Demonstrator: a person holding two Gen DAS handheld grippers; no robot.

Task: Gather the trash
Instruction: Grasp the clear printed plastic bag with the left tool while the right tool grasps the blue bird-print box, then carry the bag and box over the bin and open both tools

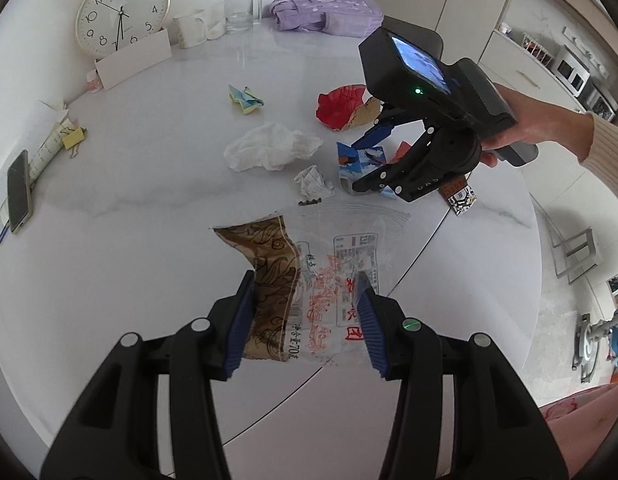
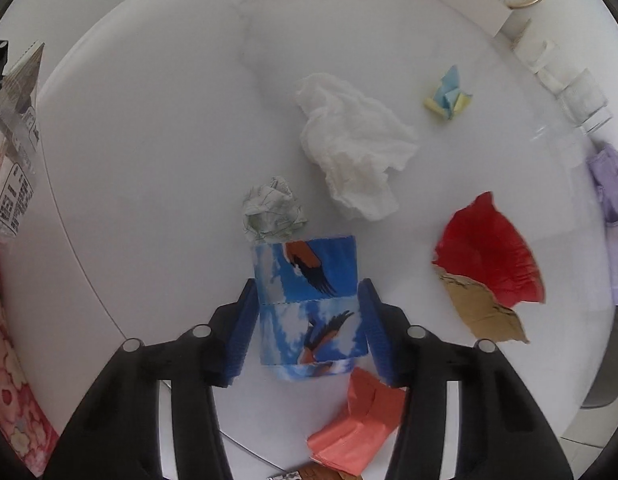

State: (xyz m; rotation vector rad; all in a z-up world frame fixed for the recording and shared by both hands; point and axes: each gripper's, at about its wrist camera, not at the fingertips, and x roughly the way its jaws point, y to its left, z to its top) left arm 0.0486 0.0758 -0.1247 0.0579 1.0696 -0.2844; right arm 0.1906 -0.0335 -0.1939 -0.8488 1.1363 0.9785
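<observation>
1. A clear plastic food wrapper with a brown patterned band and red print (image 1: pixel 309 280) sits in the lower middle of the left wrist view, pinched between the blue pads of the left claw (image 1: pixel 307 312) and held over the white marbled round bench (image 1: pixel 149 208).
2. A folded blue paper printed with clouds and brown birds (image 2: pixel 309 300) lies on the bench at the centre bottom of the right wrist view, between the fingers of the right claw (image 2: pixel 309 320). The pads stand right at its two side edges; I cannot tell whether they press on it. In the left wrist view the same claw (image 1: pixel 369 168), gripped by a hand (image 1: pixel 521 128) at the right, points down at this paper.
3. Touching the blue paper's upper edge is a small crumpled ball of lined white paper (image 2: pixel 274 208).
4. Above and right of that lies a crumpled white tissue (image 2: pixel 357 152).
5. At the right is a red pleated paper scrap joined to a torn brown piece (image 2: pixel 489 252); at the bottom, a folded salmon-pink paper (image 2: pixel 361 420).
6. A small blue-and-yellow folded paper (image 2: pixel 449 98) sits in the upper right.
7. A gold-rimmed round wall clock (image 1: pixel 123 12) stands in the upper left of the left wrist view, with a clear glass mug (image 1: pixel 241 12) and a lilac cloth bundle (image 1: pixel 325 12) along the top.
</observation>
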